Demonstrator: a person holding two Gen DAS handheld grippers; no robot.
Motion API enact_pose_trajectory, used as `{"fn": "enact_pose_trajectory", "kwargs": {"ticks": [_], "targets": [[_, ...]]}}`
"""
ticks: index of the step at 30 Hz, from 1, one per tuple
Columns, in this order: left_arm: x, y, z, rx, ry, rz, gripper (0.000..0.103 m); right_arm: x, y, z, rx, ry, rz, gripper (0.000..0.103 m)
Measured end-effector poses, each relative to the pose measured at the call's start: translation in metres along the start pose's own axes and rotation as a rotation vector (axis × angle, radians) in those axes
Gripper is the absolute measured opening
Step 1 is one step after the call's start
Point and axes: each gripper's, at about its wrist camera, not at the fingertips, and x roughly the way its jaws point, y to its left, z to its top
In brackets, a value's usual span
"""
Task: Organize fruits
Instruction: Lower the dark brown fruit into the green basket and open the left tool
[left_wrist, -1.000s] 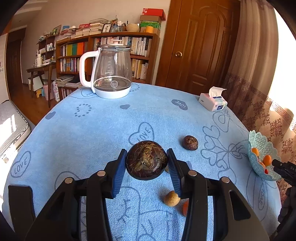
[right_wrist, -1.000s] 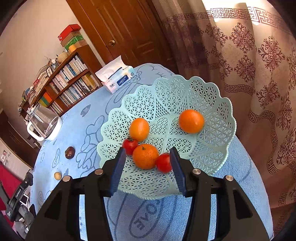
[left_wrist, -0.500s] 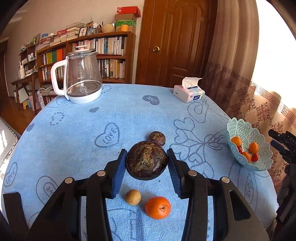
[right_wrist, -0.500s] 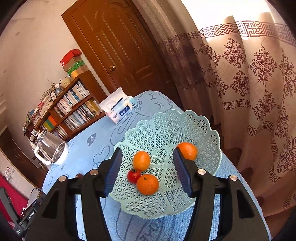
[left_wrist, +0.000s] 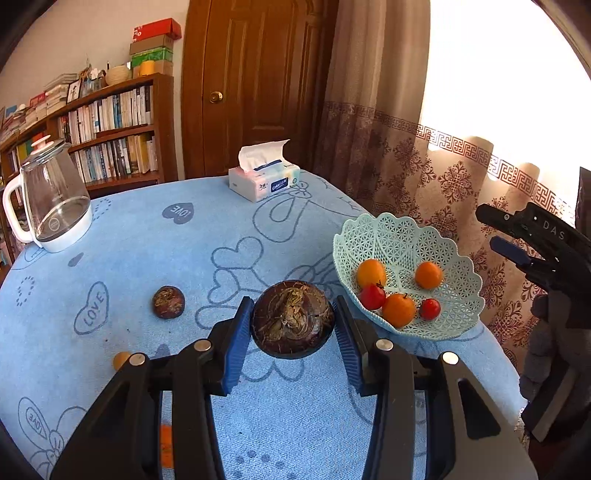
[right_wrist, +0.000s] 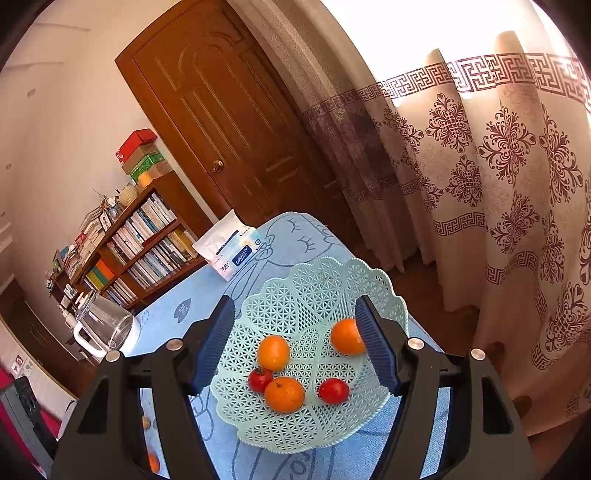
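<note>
1. My left gripper (left_wrist: 293, 325) is clamped on the big dark brown fruit (left_wrist: 293, 319), pads on its left and right flanks, crown facing the camera. It's held up off the blue tablecloth (left_wrist: 147, 258).
2. Handling guess: hard rough rind, dry fibres on top, probably fairly heavy for its size, not slippery. Holding across the widest middle looks right; a grip nearer the crown could let it roll out.
3. The mint lattice basket (left_wrist: 391, 229) sits just right of the held fruit, near the table edge by the curtain. It already has three oranges and two small red fruits; the near one is the front orange (left_wrist: 398, 309).
4. My right gripper (right_wrist: 297, 347) is spread wide, holding nothing, hovering above the basket (right_wrist: 314, 280).
5. Left on the cloth: a smaller dark fruit (left_wrist: 168, 302) well left of the held one, a small tan fruit (left_wrist: 121, 360) and an orange bit (left_wrist: 166, 443) half hidden behind my left fingers.
6. Basket is light plastic, could slide or tip if I drop the big one on its rim; set it low in the centre.
</note>
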Motion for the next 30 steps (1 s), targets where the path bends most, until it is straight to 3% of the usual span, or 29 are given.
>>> {"fn": "enact_pose_trajectory", "kwargs": {"ticks": [9,18,21,25,30], "targets": [[0.031,-0.054,0.009,0.089,0.028,-0.087,0.044,0.005,-0.01,0.007,0.005,-0.009,-0.011,0.074],[0.064,-0.091,0.008,0.109,0.088,-0.173,0.044,0.002,-0.026,0.014,0.059,-0.024,-0.02,0.074],[0.073,-0.096,0.007,0.103,0.104,-0.188,0.045,0.002,-0.028,0.015,0.063,-0.024,-0.018,0.074],[0.07,-0.094,0.006,0.107,0.078,-0.18,0.062,0.005,-0.028,0.014,0.062,-0.015,-0.018,0.074],[0.063,-0.074,0.01,0.061,0.069,-0.161,0.062,0.007,-0.027,0.011,0.062,-0.009,-0.019,0.074]]}}
